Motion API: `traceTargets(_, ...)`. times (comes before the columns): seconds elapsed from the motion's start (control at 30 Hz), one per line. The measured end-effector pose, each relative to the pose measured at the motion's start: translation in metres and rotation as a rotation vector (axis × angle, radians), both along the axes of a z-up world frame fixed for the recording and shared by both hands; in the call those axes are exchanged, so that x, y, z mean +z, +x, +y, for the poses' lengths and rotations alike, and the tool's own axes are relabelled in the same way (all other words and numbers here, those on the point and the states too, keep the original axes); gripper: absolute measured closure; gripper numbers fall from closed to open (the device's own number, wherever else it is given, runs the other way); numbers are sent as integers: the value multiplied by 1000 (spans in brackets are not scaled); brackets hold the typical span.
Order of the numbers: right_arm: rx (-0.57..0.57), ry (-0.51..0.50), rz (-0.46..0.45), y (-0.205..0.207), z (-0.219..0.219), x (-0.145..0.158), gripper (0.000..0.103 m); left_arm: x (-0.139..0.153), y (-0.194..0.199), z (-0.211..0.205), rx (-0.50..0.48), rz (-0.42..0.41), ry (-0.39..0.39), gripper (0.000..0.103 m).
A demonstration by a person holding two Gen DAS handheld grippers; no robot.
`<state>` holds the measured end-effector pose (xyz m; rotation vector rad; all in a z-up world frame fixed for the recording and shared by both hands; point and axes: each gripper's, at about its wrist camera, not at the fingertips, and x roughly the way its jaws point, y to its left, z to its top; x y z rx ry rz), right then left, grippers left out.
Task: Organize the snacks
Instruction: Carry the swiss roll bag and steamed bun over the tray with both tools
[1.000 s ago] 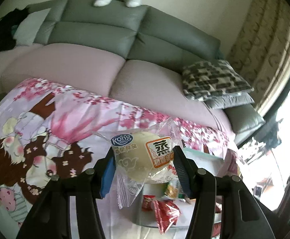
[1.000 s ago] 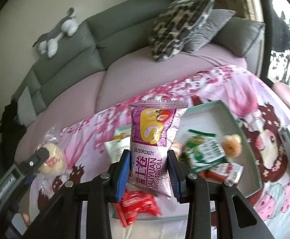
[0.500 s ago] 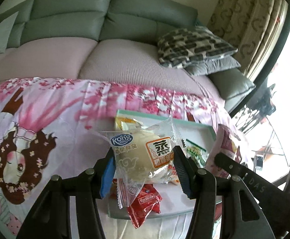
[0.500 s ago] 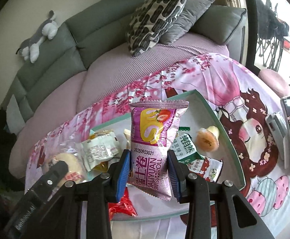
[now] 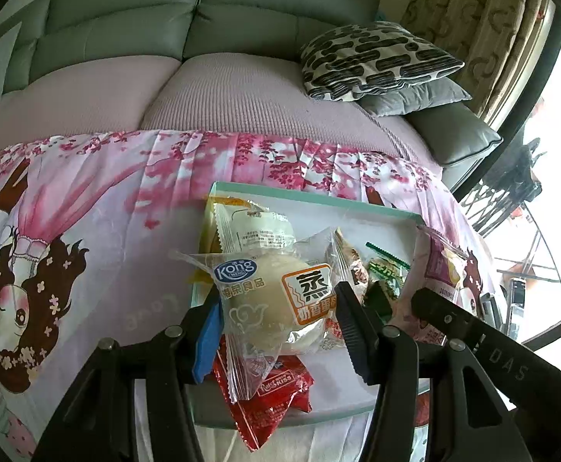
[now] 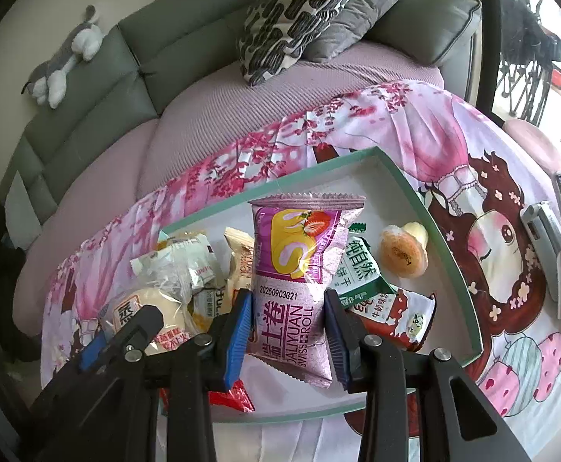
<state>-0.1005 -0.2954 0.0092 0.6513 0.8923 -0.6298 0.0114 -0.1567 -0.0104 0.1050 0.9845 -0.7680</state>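
Both grippers hang over the shallow white tray with the teal rim [image 6: 450, 254], which sits on the pink cartoon-print cloth [image 5: 88, 200] in front of the grey and mauve sofa [image 5: 242, 88], and each holds 1 snack. The left gripper [image 5: 278, 317] is clamped on the clear-wrapped pale steamed cake with the blue Kong logo [image 5: 269, 300], its pads pressing the soft sides of the packet; the right gripper [image 6: 286, 319] is clamped on the pink foil strawberry Swiss-roll packet [image 6: 299, 269], held upright by its lower half. The tray already carries a red foil packet [image 5: 269, 392], a white-wrapped bun [image 5: 253, 231], a green and white packet [image 6: 361, 269] and a small orange jelly cup [image 6: 402, 250]. The step in hand looks like setting these 2 packets down in the tray. To do it well, lower each one until its bottom edge touches the tray floor or the packets under it before parting the jaws, so it does not drop and bounce over the low rim. The bare floor at the tray's far side looks the better spot for the roll. The grippers are close, so release 1 at a time to avoid a knock.
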Motion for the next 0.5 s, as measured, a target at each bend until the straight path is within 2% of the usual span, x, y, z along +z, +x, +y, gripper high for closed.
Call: traceTargets(0.5,16,32,34,5,-2,-13,61,-16,5,-10,-16,30,36,45)
